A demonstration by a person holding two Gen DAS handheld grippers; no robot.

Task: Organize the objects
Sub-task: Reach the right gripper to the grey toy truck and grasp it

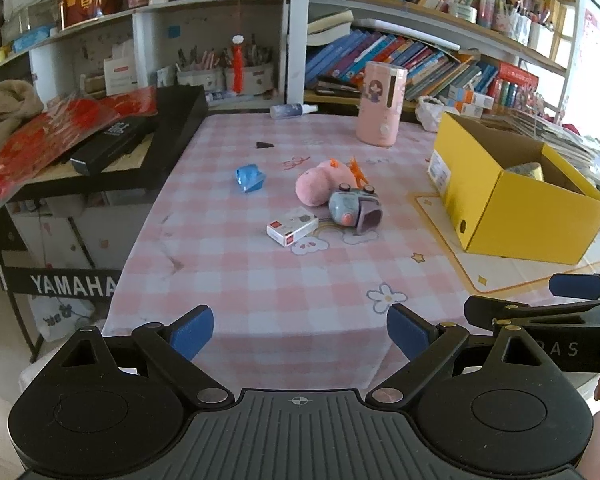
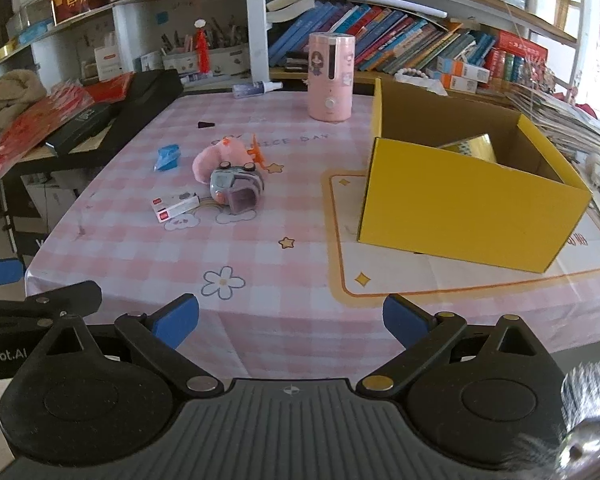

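Observation:
On the pink checked tablecloth lie a pink plush toy [image 1: 314, 185] [image 2: 216, 157], a grey-blue toy camera [image 1: 352, 206] [image 2: 236, 188], a small white and red box [image 1: 292, 226] [image 2: 175, 204], a blue crumpled wrapper [image 1: 250, 177] [image 2: 167, 157] and an orange clip [image 1: 358, 172] [image 2: 256, 152]. An open yellow box [image 1: 512, 208] [image 2: 468, 204] stands on the right with a gold tape roll [image 2: 474, 147] inside. My left gripper [image 1: 300, 330] and my right gripper [image 2: 290, 322] are both open and empty at the table's near edge.
A pink humidifier [image 1: 380, 104] [image 2: 331, 78] stands at the back, with a spray bottle [image 1: 294, 110] [image 2: 256, 88] lying beside it. A small black piece [image 1: 264, 144] lies behind the wrapper. A Yamaha keyboard [image 1: 100, 148] with clutter is left; bookshelves run behind.

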